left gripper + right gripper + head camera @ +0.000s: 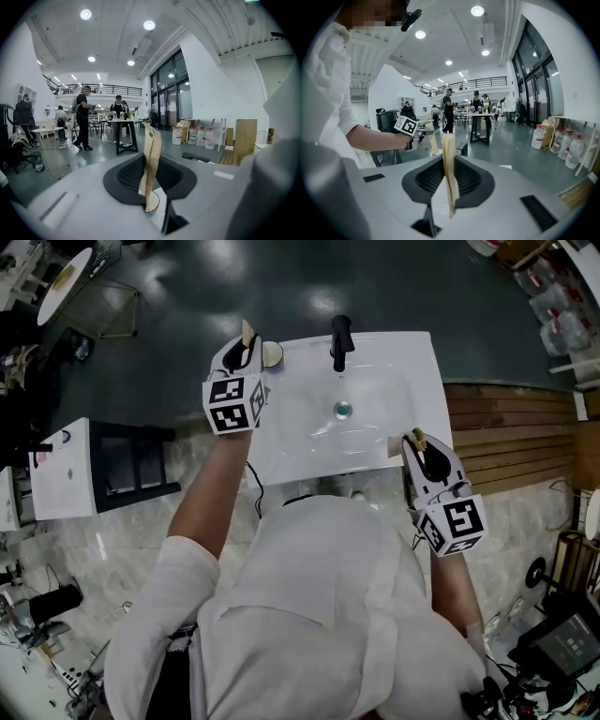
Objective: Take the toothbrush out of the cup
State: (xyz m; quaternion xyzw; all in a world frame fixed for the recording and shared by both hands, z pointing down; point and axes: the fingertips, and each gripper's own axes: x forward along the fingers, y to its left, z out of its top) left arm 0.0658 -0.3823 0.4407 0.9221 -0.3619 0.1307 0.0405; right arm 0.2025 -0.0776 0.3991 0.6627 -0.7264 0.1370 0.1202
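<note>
A small pale cup stands on the back left corner of the white sink. My left gripper hangs just left of the cup and above it. Its tan pads are pressed together, with the cup's rim showing below them in the left gripper view. No toothbrush shows in any view. My right gripper hovers at the sink's front right corner, its pads shut with nothing between them. From there the left gripper shows with its marker cube.
A black faucet rises at the sink's back edge, with a drain in the basin. A dark stool and a white panel stand to the left, wooden decking to the right. People stand around tables far behind.
</note>
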